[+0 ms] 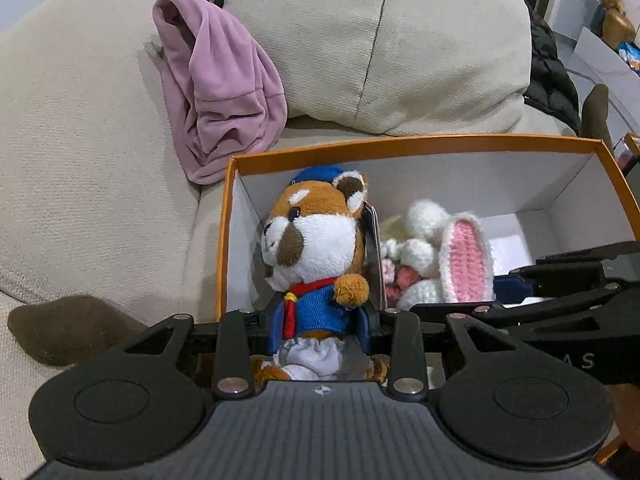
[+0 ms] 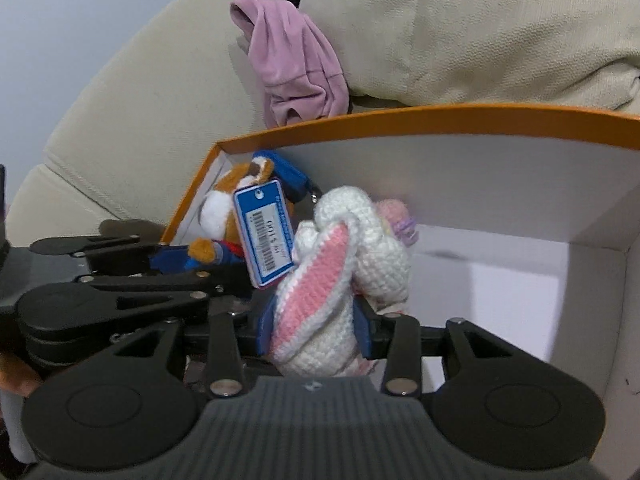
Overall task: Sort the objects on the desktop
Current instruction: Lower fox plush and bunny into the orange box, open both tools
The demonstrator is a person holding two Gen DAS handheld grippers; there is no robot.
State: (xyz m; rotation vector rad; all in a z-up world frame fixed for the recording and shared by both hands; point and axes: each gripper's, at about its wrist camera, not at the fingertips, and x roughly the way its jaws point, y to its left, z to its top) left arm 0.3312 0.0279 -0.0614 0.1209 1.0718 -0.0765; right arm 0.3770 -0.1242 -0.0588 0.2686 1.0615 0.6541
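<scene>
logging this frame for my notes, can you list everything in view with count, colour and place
red panda plush: 1, orange and white with blue outfit, left end of the box, held by the left gripper
price tag: 1, blue and white, hanging from the plush
crocheted bunny: 1, white with pink ears, middle of the box, held by the right gripper
box: 1, orange outside, white inside, on the sofa
garment: 1, mauve, draped on the sofa behind the box
sofa: 1, beige, under and behind everything
brown cloth item: 1, on the seat left of the box
left gripper: 1, black, blue fingers
right gripper: 1, black, blue fingers
</scene>
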